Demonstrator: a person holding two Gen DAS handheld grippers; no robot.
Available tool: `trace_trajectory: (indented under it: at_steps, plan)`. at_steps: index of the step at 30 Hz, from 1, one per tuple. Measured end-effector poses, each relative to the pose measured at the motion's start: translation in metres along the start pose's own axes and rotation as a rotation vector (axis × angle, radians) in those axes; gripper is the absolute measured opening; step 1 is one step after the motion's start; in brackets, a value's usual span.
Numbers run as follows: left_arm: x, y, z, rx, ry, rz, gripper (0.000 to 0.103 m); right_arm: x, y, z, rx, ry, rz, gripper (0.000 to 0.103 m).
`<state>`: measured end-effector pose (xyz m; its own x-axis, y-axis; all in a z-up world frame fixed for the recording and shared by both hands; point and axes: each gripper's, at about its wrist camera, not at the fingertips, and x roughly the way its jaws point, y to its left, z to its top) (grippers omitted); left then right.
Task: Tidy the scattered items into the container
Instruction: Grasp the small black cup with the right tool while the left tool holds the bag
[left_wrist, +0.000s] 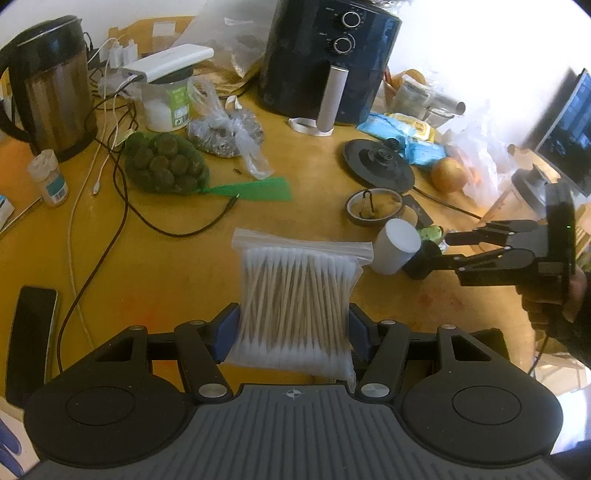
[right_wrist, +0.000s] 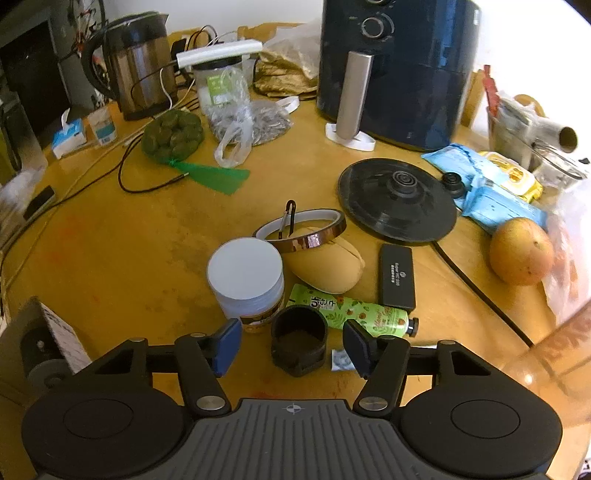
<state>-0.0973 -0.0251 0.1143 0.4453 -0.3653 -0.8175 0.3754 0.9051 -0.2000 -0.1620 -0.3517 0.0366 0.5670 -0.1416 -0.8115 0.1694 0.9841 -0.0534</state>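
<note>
While the left gripper pinches a bag of cotton swabs upright above the table, sticks running along its fingers, the right gripper stands spread around a small black cup, pads clear on both sides. No container for tidying shows. Only the right view reveals the hand-cream tube lying crosswise just beyond; the left view shows the right gripper side-on, far right.

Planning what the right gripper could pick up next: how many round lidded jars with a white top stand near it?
1: the white-lidded jar stands left of the black cup, touching the tape roll. Others may be hidden behind clutter.
</note>
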Motion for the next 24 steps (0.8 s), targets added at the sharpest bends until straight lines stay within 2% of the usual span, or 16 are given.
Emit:
trace_trajectory:
  at_steps: [3,10,24]
  plan:
    - [-0.002,0.001,-0.001,-0.006,-0.001,0.0,0.06,0.008,-0.001,0.002,-0.011,0.015,0.004,0.057]
    - [-0.005,0.0,-0.003,-0.014,-0.003,0.004,0.06,0.02,-0.007,0.002,0.004,0.043,0.018,0.041]
    - [-0.008,-0.011,0.0,0.015,-0.009,-0.014,0.06,0.014,-0.009,0.0,0.053,0.028,0.025,0.04]
